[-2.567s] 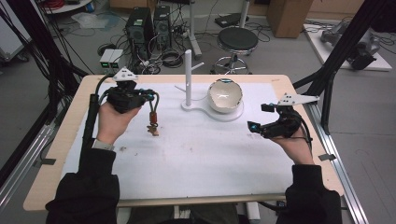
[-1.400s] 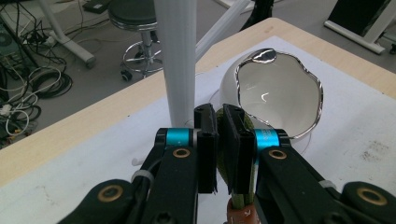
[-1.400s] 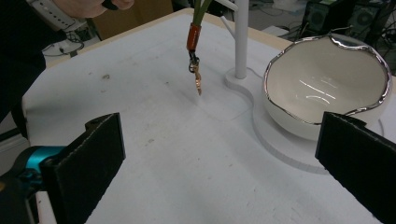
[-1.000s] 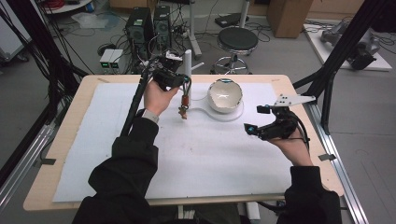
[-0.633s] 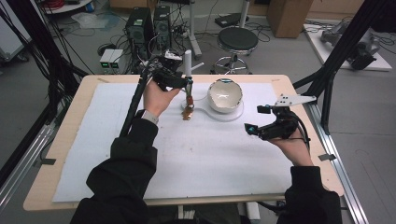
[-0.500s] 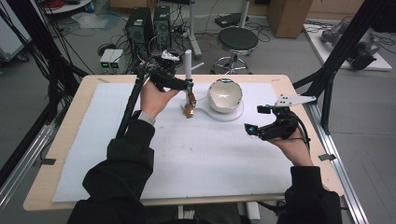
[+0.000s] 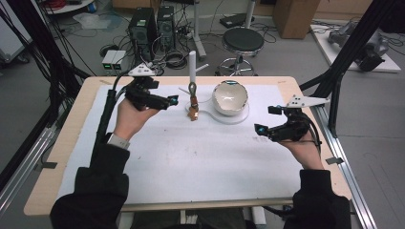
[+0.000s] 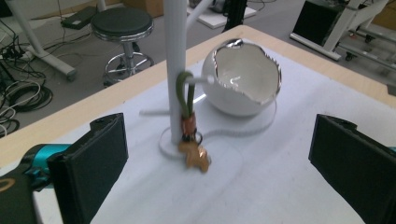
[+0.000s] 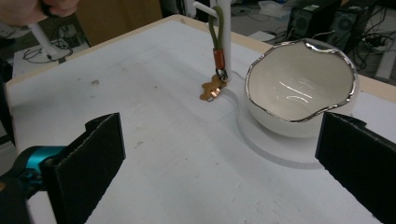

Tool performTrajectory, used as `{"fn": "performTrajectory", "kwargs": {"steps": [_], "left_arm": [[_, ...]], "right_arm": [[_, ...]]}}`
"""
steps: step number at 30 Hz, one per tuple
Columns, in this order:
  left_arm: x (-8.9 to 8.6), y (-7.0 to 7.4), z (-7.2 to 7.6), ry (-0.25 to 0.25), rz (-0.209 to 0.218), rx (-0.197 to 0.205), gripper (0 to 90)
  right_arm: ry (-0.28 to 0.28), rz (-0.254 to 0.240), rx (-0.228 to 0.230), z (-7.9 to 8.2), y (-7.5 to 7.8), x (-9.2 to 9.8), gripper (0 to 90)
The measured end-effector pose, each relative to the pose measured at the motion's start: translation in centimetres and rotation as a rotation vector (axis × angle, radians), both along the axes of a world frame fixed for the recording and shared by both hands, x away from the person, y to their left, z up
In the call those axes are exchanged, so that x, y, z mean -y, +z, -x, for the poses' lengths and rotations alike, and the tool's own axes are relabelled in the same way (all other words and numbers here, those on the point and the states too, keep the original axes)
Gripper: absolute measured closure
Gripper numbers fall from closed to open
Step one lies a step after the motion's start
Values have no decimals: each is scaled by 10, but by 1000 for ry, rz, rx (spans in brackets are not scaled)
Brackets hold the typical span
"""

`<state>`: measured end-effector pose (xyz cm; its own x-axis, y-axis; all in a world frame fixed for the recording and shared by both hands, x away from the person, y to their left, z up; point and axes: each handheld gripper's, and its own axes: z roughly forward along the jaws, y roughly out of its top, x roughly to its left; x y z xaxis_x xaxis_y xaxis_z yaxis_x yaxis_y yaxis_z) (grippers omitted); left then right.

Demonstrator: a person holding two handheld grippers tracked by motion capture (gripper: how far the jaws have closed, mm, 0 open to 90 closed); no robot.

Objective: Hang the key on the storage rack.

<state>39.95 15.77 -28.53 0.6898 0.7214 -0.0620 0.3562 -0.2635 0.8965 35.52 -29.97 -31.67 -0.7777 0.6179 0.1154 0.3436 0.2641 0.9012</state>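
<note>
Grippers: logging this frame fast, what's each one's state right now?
Left gripper: open, holding nothing; the keychain hangs on the stand's peg.
Right gripper: open, holding nothing.

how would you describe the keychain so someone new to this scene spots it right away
Find the white egg-shaped bowl with the jagged silver rim at the table's far side, then the thin white stand just left of it. The keychain hangs from a peg on that stand: a green cord loop, an orange band, and a small gold charm, the one coloured thing there.
</note>
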Motion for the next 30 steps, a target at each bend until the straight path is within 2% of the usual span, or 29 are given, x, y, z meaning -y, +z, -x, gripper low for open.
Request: {"fn": "performTrajectory", "kwargs": {"steps": [1, 3, 8, 11, 13, 15, 17, 22, 25, 28, 30], "left_arm": [[-7, -1, 5, -6, 1, -2, 17], [-23, -4, 14, 4, 22, 28, 17], [-60, -12, 30, 29, 85, 40, 17], [-74, -18, 40, 44, 102, 75, 17], [-81, -23, 43, 59, 123, 84, 17], [-85, -24, 46, 75, 114, 80, 17], [-87, -23, 52, 70, 108, 91, 17], [-95, -24, 66, 63, 51, 125, 17], [-106, -31, 72, 47, 58, 140, 17], [-116, -38, 74, 55, 51, 120, 17], [-121, -43, 72, 60, 48, 106, 17]], "right_arm": [[-5, -3, 2, 0, 1, 2, 8], [-19, -14, 6, 1, 4, 8, 7], [-52, -62, 34, 1, 12, 24, 8], [-69, -82, 40, 1, 13, 31, 8], [-71, -83, 37, 1, 13, 32, 8], [-58, -68, 38, 1, 13, 30, 8], [-58, -58, 40, 2, 13, 29, 7], [-78, -64, 47, 5, 15, 32, 7], [-95, -71, 51, 8, 16, 36, 8], [-111, -70, 58, 10, 16, 40, 7], [-112, -48, 59, 9, 14, 40, 8]]}}
